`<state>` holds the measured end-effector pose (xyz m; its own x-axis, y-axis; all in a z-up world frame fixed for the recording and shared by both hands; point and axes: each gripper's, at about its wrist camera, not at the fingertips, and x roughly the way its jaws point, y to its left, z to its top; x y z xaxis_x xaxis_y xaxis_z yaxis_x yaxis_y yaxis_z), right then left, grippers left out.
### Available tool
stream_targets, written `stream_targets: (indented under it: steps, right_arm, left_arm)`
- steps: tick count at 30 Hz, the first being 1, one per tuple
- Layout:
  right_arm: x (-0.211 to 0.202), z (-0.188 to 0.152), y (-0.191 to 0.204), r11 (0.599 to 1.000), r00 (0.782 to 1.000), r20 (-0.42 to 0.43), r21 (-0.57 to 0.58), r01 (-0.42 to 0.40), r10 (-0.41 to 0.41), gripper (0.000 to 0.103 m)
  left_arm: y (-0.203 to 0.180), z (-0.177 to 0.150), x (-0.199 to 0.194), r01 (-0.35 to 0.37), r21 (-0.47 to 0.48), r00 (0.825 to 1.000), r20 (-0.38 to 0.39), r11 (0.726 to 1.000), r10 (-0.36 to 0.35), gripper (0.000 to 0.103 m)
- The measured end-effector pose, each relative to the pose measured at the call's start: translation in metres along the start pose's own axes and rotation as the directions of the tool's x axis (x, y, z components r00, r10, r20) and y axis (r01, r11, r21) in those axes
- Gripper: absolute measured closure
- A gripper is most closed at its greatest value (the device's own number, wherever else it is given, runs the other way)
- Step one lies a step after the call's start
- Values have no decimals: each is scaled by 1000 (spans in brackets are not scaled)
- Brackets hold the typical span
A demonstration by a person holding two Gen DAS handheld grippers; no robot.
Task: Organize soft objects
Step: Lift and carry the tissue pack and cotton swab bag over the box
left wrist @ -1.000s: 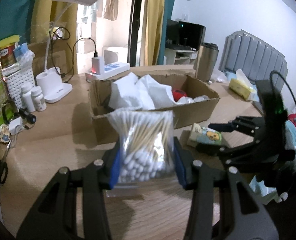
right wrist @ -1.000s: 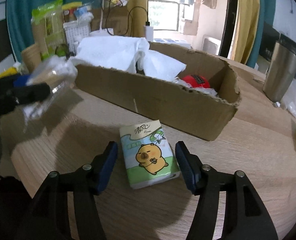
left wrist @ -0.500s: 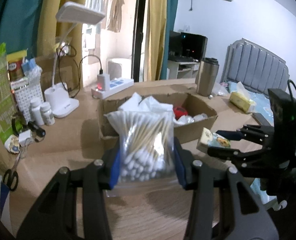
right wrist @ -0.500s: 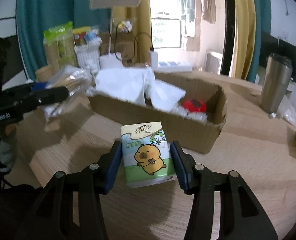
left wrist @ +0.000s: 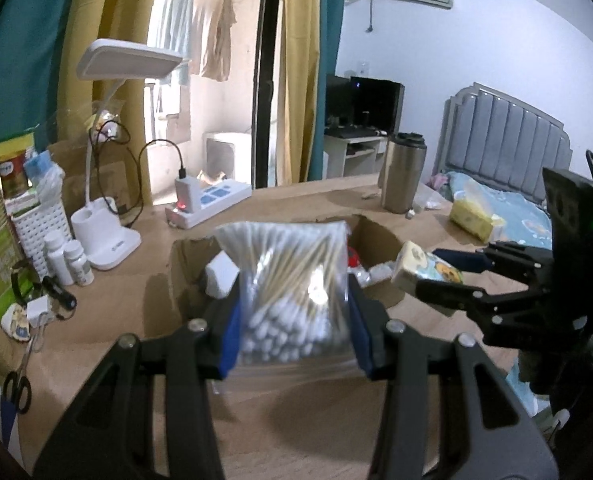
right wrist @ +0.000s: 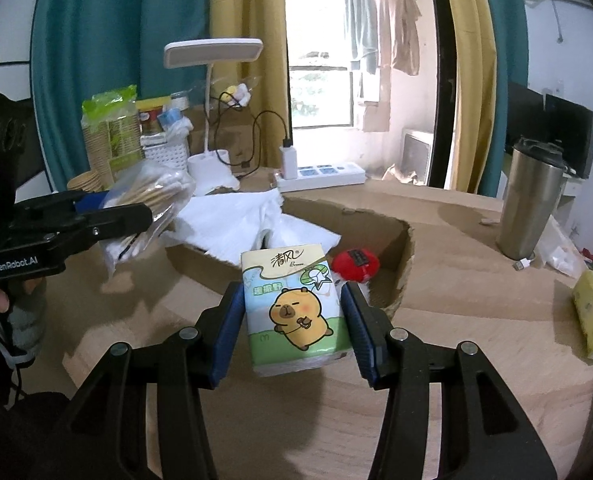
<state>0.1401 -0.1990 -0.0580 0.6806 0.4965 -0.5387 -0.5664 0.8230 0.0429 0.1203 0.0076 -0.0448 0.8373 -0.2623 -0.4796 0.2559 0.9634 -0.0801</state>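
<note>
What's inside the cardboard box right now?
In the cardboard box: crumpled white tissue paper and a red object. The box floor under the paper is covered, and the held tissue pack blocks part of the near side.

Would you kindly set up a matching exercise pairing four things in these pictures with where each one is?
Things:
1. bag of cotton swabs
2. tissue pack
3. red object
4. steel tumbler

Places:
A. standing on the table, outside the box
B. clamped in the right gripper
C. lying inside the cardboard box
D. clamped in the left gripper

Pairs: 1-D, 2-B, 3-C, 4-A
</note>
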Motion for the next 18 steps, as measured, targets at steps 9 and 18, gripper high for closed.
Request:
stream_targets:
  steps: [9,18]
  right_arm:
    - [8,9,-16,1000,1000,21,8,17,-17,50]
    - [19,14,-29,999,999,28,23,24,-25,50]
  left_arm:
    - [-3,12,19,6,8,1000,12,1000,-6,56]
    - [-3,19,40,14,9,1000,8,1000,-14,56]
